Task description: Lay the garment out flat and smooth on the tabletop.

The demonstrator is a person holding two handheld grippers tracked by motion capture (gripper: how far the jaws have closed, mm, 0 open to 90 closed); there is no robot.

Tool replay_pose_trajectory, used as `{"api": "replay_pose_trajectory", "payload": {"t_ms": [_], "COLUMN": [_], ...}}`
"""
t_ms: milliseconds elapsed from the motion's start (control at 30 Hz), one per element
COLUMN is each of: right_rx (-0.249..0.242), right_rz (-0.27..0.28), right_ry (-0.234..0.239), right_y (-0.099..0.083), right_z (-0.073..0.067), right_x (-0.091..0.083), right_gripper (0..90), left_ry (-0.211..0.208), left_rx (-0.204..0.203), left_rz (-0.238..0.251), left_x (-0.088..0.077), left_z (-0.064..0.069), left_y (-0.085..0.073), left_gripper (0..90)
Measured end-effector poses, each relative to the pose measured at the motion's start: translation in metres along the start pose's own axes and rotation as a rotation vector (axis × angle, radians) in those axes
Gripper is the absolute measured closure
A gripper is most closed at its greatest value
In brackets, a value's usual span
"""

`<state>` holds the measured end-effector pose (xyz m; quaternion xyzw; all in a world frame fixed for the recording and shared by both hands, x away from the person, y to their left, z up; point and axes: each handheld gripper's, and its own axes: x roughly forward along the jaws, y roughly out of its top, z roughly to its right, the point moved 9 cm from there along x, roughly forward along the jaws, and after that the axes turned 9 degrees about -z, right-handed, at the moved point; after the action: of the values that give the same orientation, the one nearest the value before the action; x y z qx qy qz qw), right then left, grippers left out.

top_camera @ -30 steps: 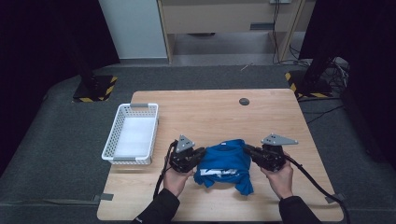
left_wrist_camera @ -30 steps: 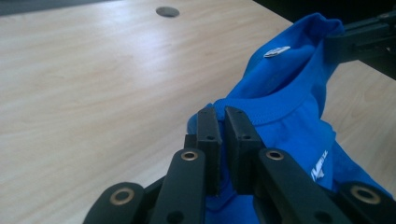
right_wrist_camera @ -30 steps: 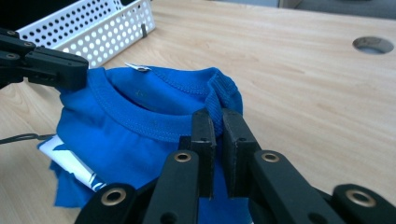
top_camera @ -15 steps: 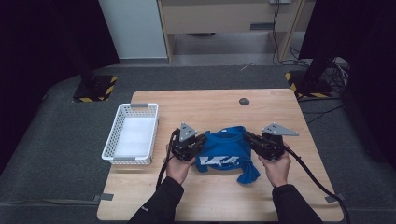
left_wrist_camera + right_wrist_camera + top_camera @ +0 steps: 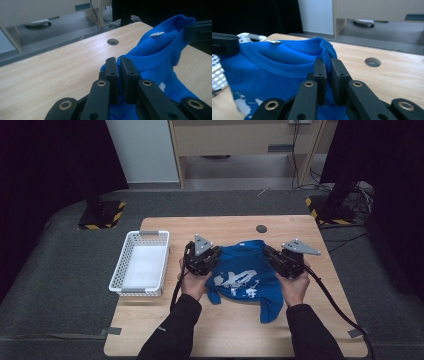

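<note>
1. Shirt (image 5: 243, 277): we hold a blue shirt with a white print just above the middle of the wooden surface (image 5: 235, 330). Its upper edge is raised between our two grippers; the lower part drapes down and seems to rest on the wood.
2. Left gripper (image 5: 212, 255): clenched on the shirt's left shoulder. In the left gripper view the jaws stand nearly together with blue cloth pinched between them (image 5: 119, 75).
3. Right gripper (image 5: 270, 254): clenched on the right shoulder, beside the ribbed collar (image 5: 325, 51). The cloth sits between its jaws in the right gripper view.
4. Handling, as we judge it: the shirt is light, soft and limp. It sags and folds wherever nothing supports it, and one lower corner (image 5: 270, 312) hangs bunched toward us.
5. Where to hold: the stitched shoulder seams and collar rib are thickest, so we think they give the surest pinch. A thin single layer could slip out.
6. Nearby: a white basket (image 5: 142, 265) sits at the surface's left edge, apart from the shirt. A small round hole (image 5: 261, 228) lies beyond the collar.
</note>
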<state>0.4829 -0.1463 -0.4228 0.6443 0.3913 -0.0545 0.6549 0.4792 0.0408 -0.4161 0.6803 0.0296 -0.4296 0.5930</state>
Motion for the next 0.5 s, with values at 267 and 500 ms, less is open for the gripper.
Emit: {"api": "replay_pose_trajectory", "payload": {"t_ms": [267, 500], "right_rx": [0.029, -0.017], "right_rz": [0.046, 0.043], "right_ry": [-0.155, -0.160], "right_y": [0.021, 0.012], "right_z": [0.019, 0.018], "right_x": [0.019, 0.019], "right_gripper": [54.5, 35.5], "left_ry": [0.115, 0.026], "left_rx": [-0.080, -0.143], "left_rz": [0.042, -0.005], "left_x": [0.034, 0.034], "left_z": [-0.027, -0.031], "left_y": [0.005, -0.011], "left_gripper": [53.0, 40.4]}}
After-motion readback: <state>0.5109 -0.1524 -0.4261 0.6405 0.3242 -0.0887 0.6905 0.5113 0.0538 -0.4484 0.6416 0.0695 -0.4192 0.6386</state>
